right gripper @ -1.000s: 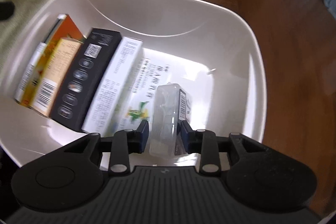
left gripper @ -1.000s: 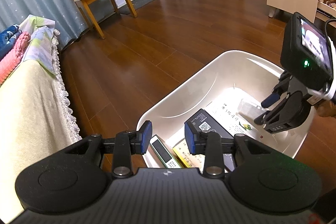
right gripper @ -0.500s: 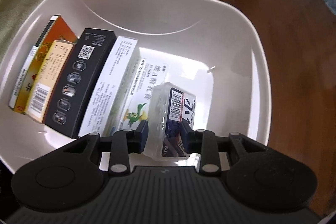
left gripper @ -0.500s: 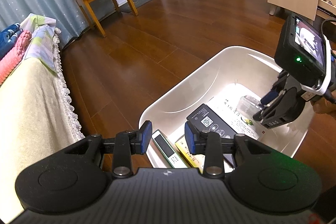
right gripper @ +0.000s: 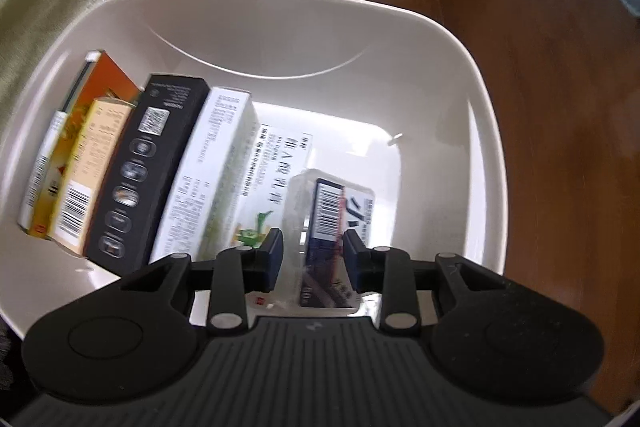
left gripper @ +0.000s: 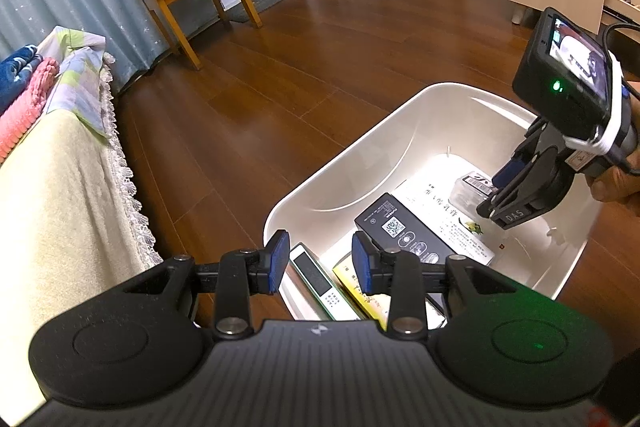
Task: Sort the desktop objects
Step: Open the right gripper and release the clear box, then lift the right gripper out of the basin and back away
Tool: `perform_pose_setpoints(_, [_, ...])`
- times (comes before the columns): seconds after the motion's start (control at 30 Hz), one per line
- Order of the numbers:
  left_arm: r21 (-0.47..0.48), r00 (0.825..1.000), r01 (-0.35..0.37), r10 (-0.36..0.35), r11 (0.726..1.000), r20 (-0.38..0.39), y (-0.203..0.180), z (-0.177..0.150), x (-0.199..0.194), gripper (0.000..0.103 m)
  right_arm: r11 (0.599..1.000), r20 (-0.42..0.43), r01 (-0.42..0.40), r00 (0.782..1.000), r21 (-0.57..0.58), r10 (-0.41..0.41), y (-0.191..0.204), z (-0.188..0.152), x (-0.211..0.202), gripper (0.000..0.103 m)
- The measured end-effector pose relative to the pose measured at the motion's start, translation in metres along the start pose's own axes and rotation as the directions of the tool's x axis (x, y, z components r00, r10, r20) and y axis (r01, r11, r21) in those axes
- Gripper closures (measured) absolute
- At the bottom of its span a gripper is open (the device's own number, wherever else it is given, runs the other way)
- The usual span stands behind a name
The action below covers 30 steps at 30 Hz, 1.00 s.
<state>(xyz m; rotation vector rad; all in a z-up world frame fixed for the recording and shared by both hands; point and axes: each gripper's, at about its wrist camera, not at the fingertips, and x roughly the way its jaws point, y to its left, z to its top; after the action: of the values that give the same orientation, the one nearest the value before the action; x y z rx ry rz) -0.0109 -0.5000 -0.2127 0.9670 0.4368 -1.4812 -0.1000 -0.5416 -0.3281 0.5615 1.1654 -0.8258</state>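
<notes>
A clear plastic case [right gripper: 326, 227] is seen lying in the white bin [right gripper: 486, 131], on the white carton [right gripper: 276, 163] by the bin's right wall. The right gripper [right gripper: 313, 253] is spread around it, both pads set slightly apart from its sides. The left gripper [left gripper: 320, 261] is held open and empty over the bin's near-left corner, above the black box [left gripper: 404, 227].

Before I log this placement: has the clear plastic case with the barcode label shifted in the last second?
Yes. The clear plastic case with the barcode label has turned label-up, lying on the white carton between the opened fingers of the right gripper.
</notes>
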Motion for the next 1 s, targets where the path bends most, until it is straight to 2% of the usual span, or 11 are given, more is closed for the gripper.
perform_pose_setpoints(0.17, [0.002, 1.0, 0.0, 0.0, 1.0, -0.003, 0.001, -0.001, 0.0, 0.061, 0.997, 0.001, 0.066, 0.998, -0.028, -0.066, 0.007, 0.003, 0.003, 0.076])
perform_pose_setpoints(0.23, [0.002, 1.0, 0.001, -0.001, 1.0, -0.003, 0.002, -0.001, -0.001, 0.061, 0.997, -0.01, 0.069, 0.998, -0.035, -0.069, 0.007, 0.005, 0.006, 0.076])
perform_pose_setpoints(0.47, [0.003, 1.0, 0.0, 0.0, 1.0, -0.009, 0.001, 0.002, -0.001, 0.061, 1.0, 0.01, 0.011, 1.0, -0.001, -0.011, 0.005, 0.006, -0.004, 0.076])
perform_pose_setpoints(0.57, [0.008, 1.0, 0.0, 0.0, 1.0, -0.013, 0.0, 0.001, 0.0, 0.06, 1.0, 0.026, 0.002, 1.0, 0.001, -0.002, 0.004, 0.006, -0.01, 0.073])
perform_pose_setpoints(0.67, [0.011, 1.0, -0.001, 0.001, 1.0, -0.024, -0.002, 0.0, 0.002, 0.057, 1.0, 0.036, -0.012, 0.999, -0.002, 0.012, 0.004, 0.003, -0.018, 0.064])
perform_pose_setpoints(0.77, [0.013, 0.999, -0.001, 0.002, 1.0, -0.04, -0.002, -0.002, 0.004, 0.048, 1.0, 0.049, -0.026, 0.998, -0.003, 0.026, 0.0, 0.004, -0.026, 0.049])
perform_pose_setpoints(0.83, [0.008, 0.999, 0.005, -0.004, 1.0, -0.051, -0.003, -0.004, 0.006, 0.041, 1.0, 0.061, -0.029, 0.998, 0.003, 0.029, -0.002, 0.004, -0.032, 0.023])
perform_pose_setpoints(0.97, [-0.002, 0.997, 0.011, -0.011, 1.0, -0.077, -0.005, -0.008, 0.011, 0.032, 0.999, 0.074, -0.042, 0.996, 0.01, 0.042, -0.001, 0.001, -0.045, 0.012])
perform_pose_setpoints(1.0, [-0.004, 0.997, 0.012, -0.012, 1.0, -0.081, -0.006, -0.009, 0.011, 0.027, 0.999, 0.074, -0.045, 0.996, 0.011, 0.044, 0.0, 0.0, -0.048, 0.008])
